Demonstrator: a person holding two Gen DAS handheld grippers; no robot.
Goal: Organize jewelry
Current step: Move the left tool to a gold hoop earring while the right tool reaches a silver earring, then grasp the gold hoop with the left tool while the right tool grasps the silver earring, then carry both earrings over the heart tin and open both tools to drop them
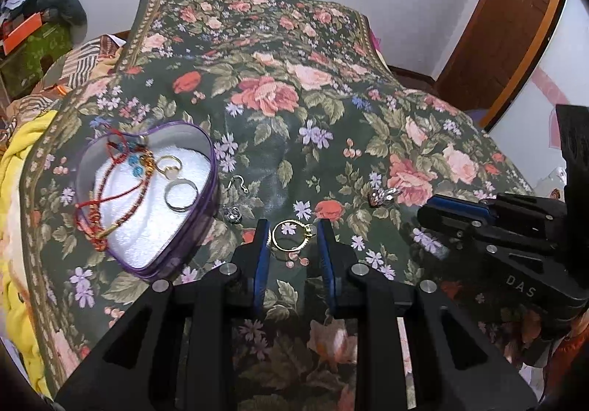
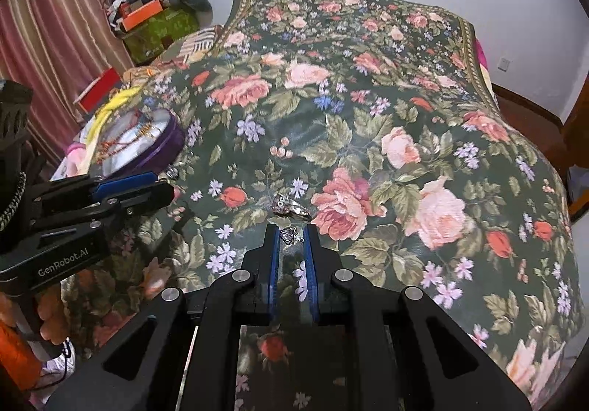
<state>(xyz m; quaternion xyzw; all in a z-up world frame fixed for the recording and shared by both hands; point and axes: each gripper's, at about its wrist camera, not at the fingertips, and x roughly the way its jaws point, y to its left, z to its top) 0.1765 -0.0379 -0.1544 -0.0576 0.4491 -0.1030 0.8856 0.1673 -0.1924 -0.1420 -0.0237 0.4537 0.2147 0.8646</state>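
A purple heart-shaped box [image 1: 206, 216] with white lining sits at the left of the floral bedspread; it holds red cord bracelets [image 1: 110, 186], a gold ring and a silver ring [image 1: 180, 194]. My left gripper [image 1: 294, 236] is open, its fingertips on either side of a gold hoop earring [image 1: 291, 235] lying on the cloth. A silver hook earring [image 1: 235, 197] lies beside the box. My right gripper [image 2: 293, 234] is narrowly open around a small silver heart pendant [image 2: 289, 234]. A crystal ring [image 2: 291, 208] lies just beyond it; it also shows in the left wrist view [image 1: 383, 195].
The bed [image 1: 294, 98] is covered by a dark green floral spread. A yellow blanket [image 1: 18, 190] lies at its left edge. Boxes and clutter [image 2: 154, 21] stand by the striped curtain. A wooden door [image 1: 508, 24] is at the right.
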